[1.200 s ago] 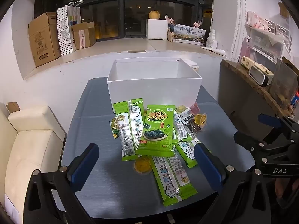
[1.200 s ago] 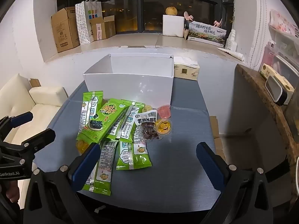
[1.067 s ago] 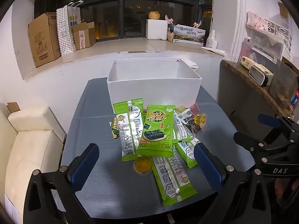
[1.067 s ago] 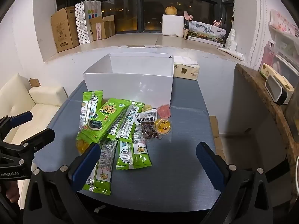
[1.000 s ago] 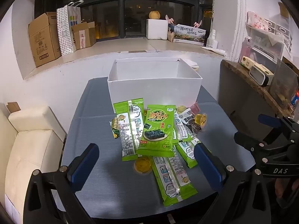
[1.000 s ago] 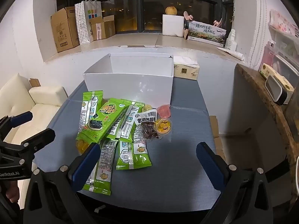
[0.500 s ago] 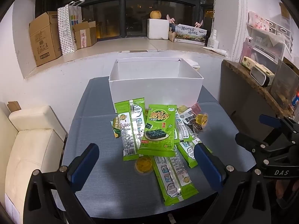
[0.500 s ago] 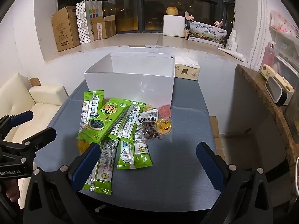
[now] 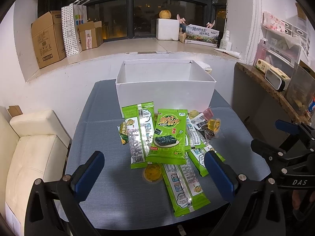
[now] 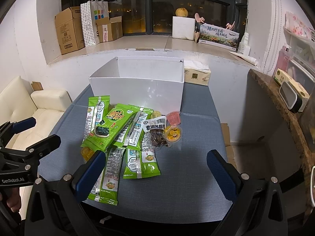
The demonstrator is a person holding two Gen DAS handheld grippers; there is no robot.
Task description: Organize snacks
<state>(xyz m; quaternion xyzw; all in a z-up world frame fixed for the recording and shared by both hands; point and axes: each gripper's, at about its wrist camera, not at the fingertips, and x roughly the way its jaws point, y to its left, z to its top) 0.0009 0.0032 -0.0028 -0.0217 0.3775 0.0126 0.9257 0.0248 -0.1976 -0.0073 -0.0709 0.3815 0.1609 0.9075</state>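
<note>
A: Item one, left gripper [image 9: 154, 166]: jaws spread wide, nothing held, low in the frame, hovering short of the pile. Item two, right gripper [image 10: 155, 162]: likewise spread wide, empty, low centre of its own view.

B: Snacks?

A: Heaped mid-frame on the grey table [image 9: 110, 184]. Topmost, a green seaweed packet [image 9: 168, 136], face up. Beneath and beside it, long green packets [image 9: 137, 135] fanned toward the lower edge. Yellow jelly cup [image 9: 214, 124] and pink jelly cup [image 10: 173, 118] at the right of the heap, touching a clear pack of dark snack [image 10: 157, 135]. Another yellow cup [image 9: 152, 174] at the near edge.

B: White box [image 9: 165, 92]?

A: Just behind the heap, upper centre, open-topped; floor hidden, contents not visible.

B: Changed since a second ago?

A: Barely anything: pile unmoved, views drifted slightly. Sorting judged not yet begun; first pick pending.
</note>
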